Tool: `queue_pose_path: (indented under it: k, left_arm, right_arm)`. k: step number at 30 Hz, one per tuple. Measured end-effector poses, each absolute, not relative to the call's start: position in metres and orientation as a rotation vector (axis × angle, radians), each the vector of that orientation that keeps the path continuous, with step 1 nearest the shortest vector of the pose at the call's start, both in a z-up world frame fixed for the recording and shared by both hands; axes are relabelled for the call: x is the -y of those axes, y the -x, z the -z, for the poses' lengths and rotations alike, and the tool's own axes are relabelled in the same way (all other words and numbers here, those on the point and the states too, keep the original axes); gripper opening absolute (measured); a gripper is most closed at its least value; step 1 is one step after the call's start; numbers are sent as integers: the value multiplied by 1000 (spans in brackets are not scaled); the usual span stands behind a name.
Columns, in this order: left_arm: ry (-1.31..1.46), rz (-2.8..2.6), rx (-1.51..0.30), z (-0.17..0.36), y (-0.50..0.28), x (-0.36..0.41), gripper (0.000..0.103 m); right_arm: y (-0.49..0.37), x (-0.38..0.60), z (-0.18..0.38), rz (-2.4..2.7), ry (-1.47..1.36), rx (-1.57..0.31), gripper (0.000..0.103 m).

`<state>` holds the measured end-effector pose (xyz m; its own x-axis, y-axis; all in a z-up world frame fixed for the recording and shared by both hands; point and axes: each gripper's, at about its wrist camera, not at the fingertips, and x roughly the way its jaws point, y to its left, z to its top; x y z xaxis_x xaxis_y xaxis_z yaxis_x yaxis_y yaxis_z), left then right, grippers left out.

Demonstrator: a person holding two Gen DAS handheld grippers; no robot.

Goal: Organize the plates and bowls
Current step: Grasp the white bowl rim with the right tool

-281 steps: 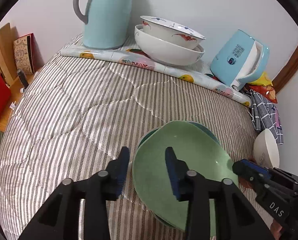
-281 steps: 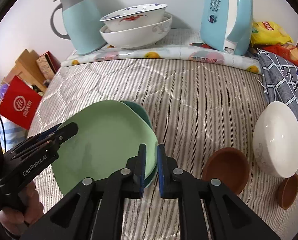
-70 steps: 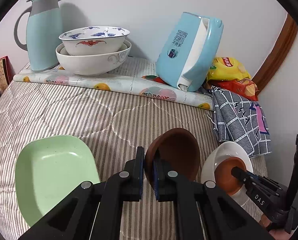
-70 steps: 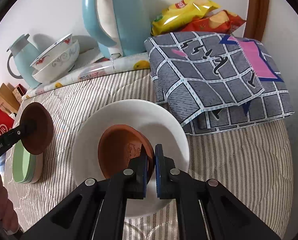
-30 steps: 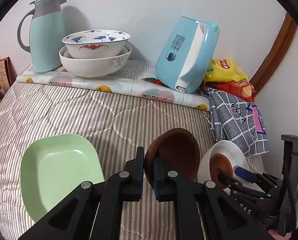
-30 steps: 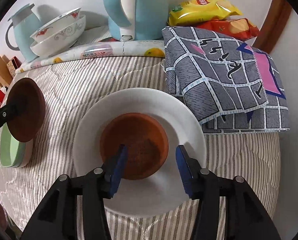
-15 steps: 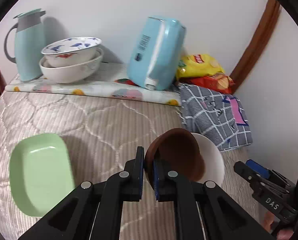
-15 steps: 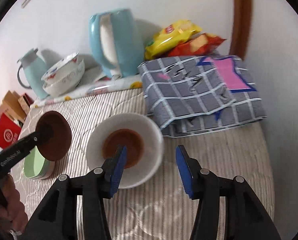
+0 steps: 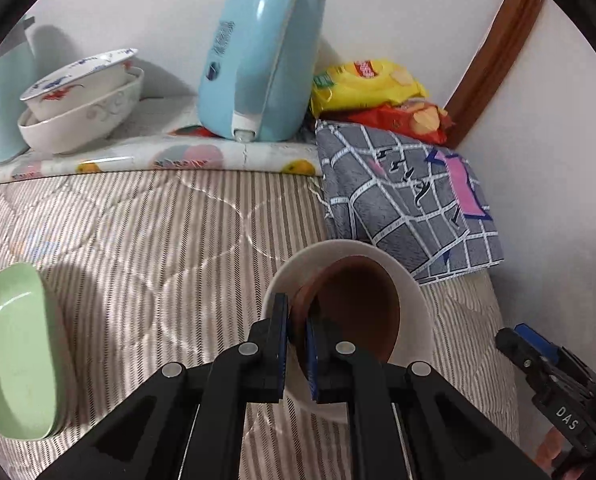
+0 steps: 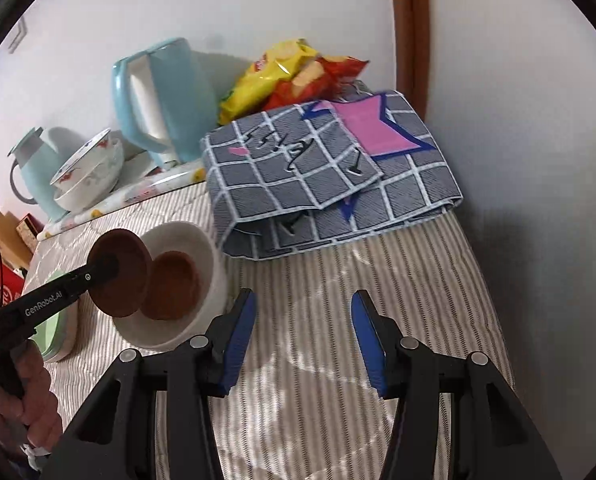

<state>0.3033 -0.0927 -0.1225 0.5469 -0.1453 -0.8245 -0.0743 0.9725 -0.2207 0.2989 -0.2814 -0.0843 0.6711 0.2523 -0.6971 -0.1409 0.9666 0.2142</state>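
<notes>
My left gripper (image 9: 296, 330) is shut on the rim of a brown bowl (image 9: 358, 308) and holds it tilted just over the white bowl (image 9: 416, 312). In the right wrist view the held brown bowl (image 10: 118, 268) hangs at the white bowl's (image 10: 212, 256) left rim, and a second brown bowl (image 10: 174, 284) lies inside the white one. My right gripper (image 10: 302, 340) is open and empty above the striped cloth, right of the white bowl. The green plates (image 9: 14, 348) are stacked at the left.
A blue kettle (image 9: 258, 60), two stacked patterned bowls (image 9: 82, 100) and a thermos (image 10: 32, 168) stand at the back. A folded checked cloth (image 9: 406, 196) and snack bags (image 9: 374, 92) lie at the back right, by the wall.
My left gripper has carried the brown bowl right and down to the white bowl. My right gripper let go of the other brown bowl, opened and drew back to the right.
</notes>
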Motion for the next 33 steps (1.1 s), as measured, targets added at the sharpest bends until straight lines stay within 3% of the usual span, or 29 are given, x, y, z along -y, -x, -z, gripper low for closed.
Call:
queue_pose_path:
  k: [23, 27, 33]
  left_arm:
    - [253, 80, -1063, 136, -315, 102, 11]
    - [258, 79, -1043, 125, -310, 98, 20]
    - [194, 26, -1015, 106, -302, 90, 21]
  right_arm:
    - [-309, 276, 95, -260, -171, -822, 50]
    - [-308, 266, 88, -297, -168, -813, 50]
    - [-314, 243, 77, -352, -141, -808, 50]
